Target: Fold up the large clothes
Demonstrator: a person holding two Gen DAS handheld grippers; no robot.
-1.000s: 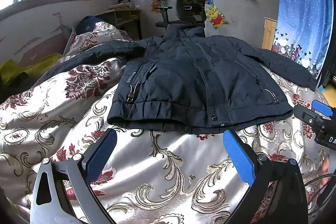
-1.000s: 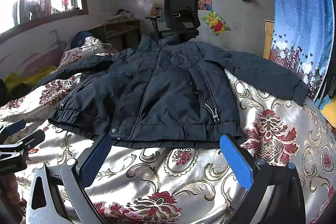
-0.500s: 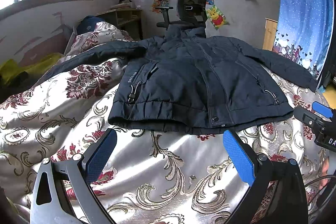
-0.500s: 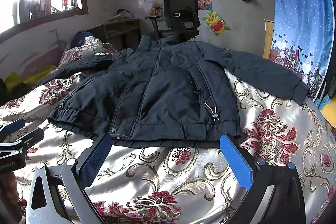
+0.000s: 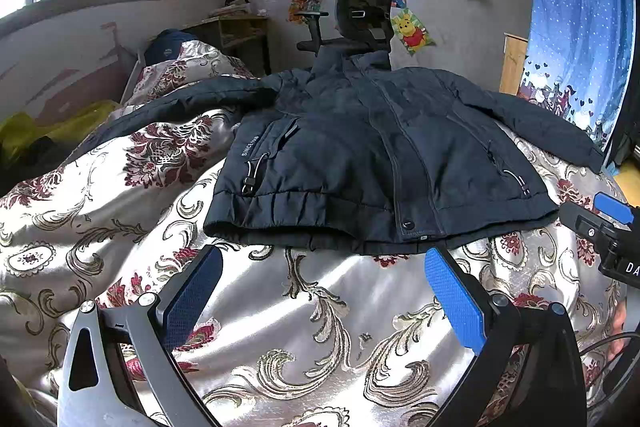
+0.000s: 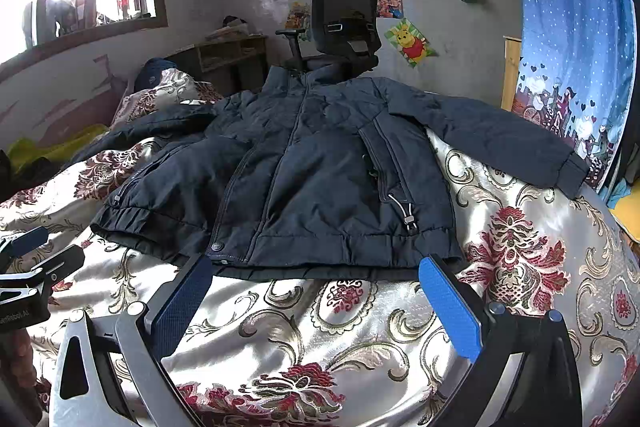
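My right gripper [image 5: 612, 227] runs off the left view's right edge. The jacket's [image 6: 320, 179] far sleeve end [image 6: 80, 157] is lost behind bedspread [image 6: 360, 327] folds.

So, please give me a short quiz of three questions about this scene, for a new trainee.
1. True or false: the left tongs already grip the jacket.
2. The jacket's front is: A) open, B) closed, C) hidden.
3. Fill in: both sleeves lie ____ on the bedspread.

Key:
1. False. Left tongs and right tongs are both open, just short of the hem.
2. B.
3. Spread out.
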